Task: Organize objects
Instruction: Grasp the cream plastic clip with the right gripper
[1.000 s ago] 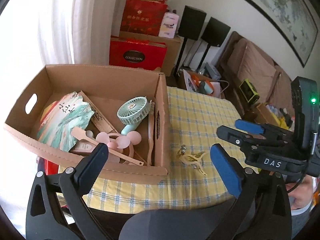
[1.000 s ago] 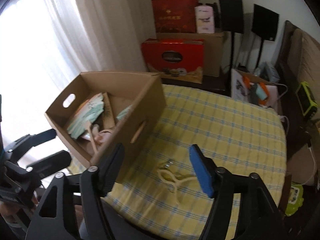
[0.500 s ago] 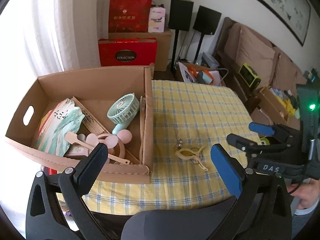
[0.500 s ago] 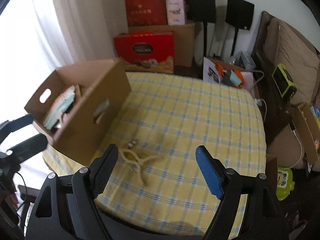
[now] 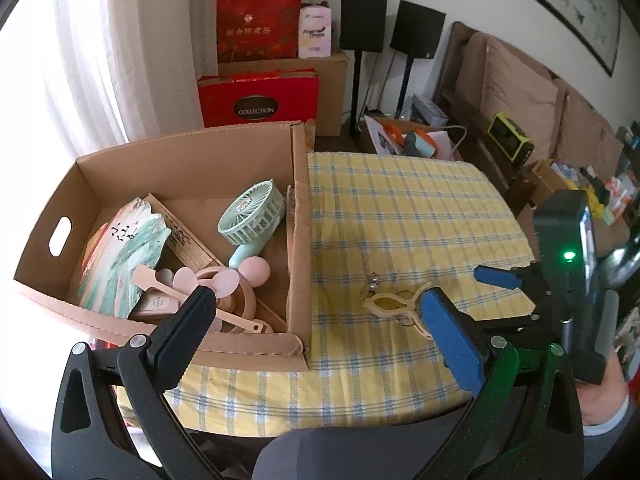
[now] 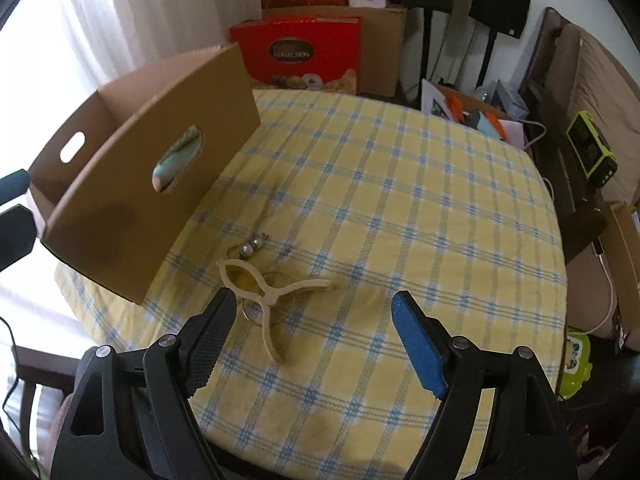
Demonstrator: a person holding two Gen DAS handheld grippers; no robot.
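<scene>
The table (image 6: 400,200) carries a yellow-and-blue checked cloth in a cluttered living room, with red gift boxes and speakers at the top of both views. A cardboard box (image 5: 298,216) fills the left of the left wrist view and already holds a mint handheld fan (image 5: 252,214), a painted paper fan (image 5: 120,256) and pink items; judged from this, it is the collection point.

One item remains loose: a cream hair clip (image 6: 264,292), lying low and left of centre in the right wrist view beside a small beaded piece (image 6: 252,245) and a thin ring.

Your right gripper (image 6: 316,320) has its fingers spread wide, having just opened further, with nothing between them. Its dark finger sits near the clip, apparently lining up to straddle it.

Your left gripper (image 5: 316,312) is also wide and empty, parked over the box's near corner, likely in reserve.
</scene>
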